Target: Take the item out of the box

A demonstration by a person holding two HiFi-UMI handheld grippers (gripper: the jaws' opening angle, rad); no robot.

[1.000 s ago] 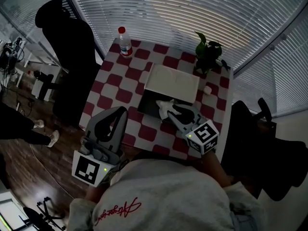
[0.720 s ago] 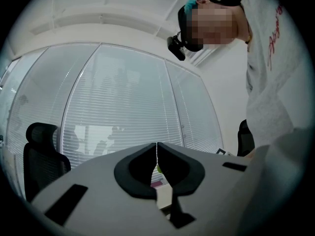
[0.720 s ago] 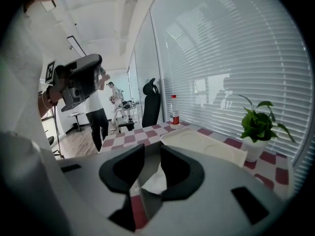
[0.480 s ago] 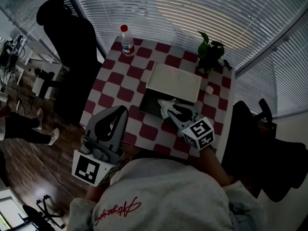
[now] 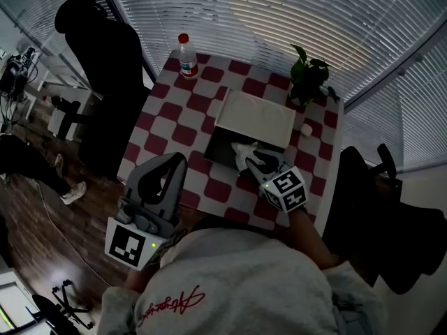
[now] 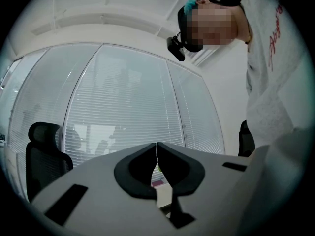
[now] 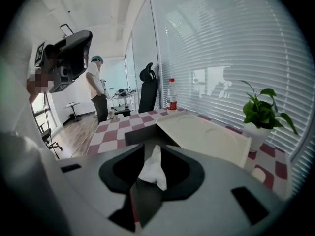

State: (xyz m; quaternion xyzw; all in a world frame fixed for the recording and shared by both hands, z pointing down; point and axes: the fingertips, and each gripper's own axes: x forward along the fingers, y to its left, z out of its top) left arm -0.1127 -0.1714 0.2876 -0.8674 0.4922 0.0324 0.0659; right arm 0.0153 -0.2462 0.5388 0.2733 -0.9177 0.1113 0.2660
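A dark open box [image 5: 221, 149] lies on the checked table, its white lid [image 5: 253, 119] folded back behind it. My right gripper [image 5: 246, 156] hangs over the box's near right corner, shut on a crumpled white item [image 5: 244, 149]. In the right gripper view that white item [image 7: 153, 167] is pinched between the jaws, with the box [image 7: 140, 133] and the lid [image 7: 206, 137] beyond them. My left gripper [image 5: 177, 162] is held near my body at the table's front left corner; its jaws [image 6: 157, 147] meet with nothing between them.
At the table's far left corner stands a water bottle [image 5: 186, 56], and a potted plant [image 5: 309, 81] at the far right. A small white object [image 5: 306, 129] lies next to the lid. A black chair [image 5: 380, 208] is right of the table; a person in black [image 5: 98, 54] stands left.
My right gripper has shifted slightly farther over the box, still holding the white item. The left gripper has stayed where it was.
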